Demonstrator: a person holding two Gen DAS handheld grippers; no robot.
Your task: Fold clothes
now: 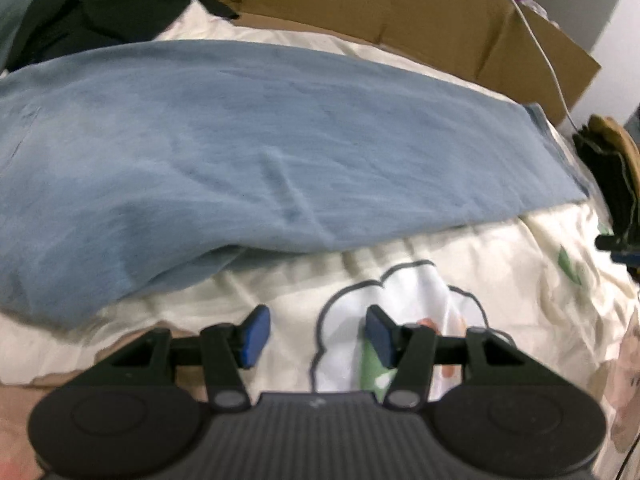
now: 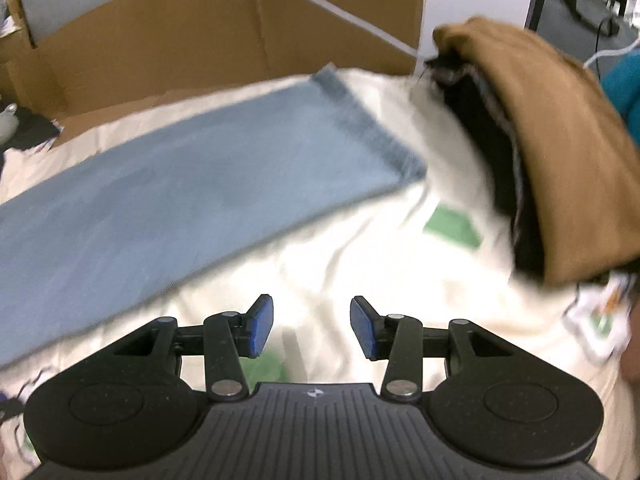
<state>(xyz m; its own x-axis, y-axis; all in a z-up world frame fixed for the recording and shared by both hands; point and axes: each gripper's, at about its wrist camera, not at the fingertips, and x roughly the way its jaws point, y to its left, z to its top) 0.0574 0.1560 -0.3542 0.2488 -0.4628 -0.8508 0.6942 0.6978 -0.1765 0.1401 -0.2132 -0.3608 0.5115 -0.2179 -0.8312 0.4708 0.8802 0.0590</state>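
Left gripper (image 1: 317, 334): blue pads spread apart, nothing between them, held over the cream printed bedsheet (image 1: 500, 264) just short of the near edge of the blue garment (image 1: 256, 152). Right gripper (image 2: 312, 326): pads likewise spread, holding nothing, over bare bedsheet (image 2: 360, 248) near the garment's long edge. The blue garment (image 2: 180, 184) lies flat across the bed as one long folded band, running from the left side toward the far right; its hemmed end (image 2: 372, 124) shows in the right wrist view, pointing toward the cardboard. In the left wrist view the near left part of the garment bulges up slightly and the fabric shows shallow creases at mid-length. A stack of folded clothes (image 2: 560, 152), brown piece on top with dark layers under it, sits on the sheet to the right of the hemmed end, apart from it. A cardboard box (image 1: 400, 8) stands behind the bed, with a white cable (image 1: 540, 52) draped over it. Dark clothing (image 1: 100, 12) is heaped at far left. Both views are motion-blurred.
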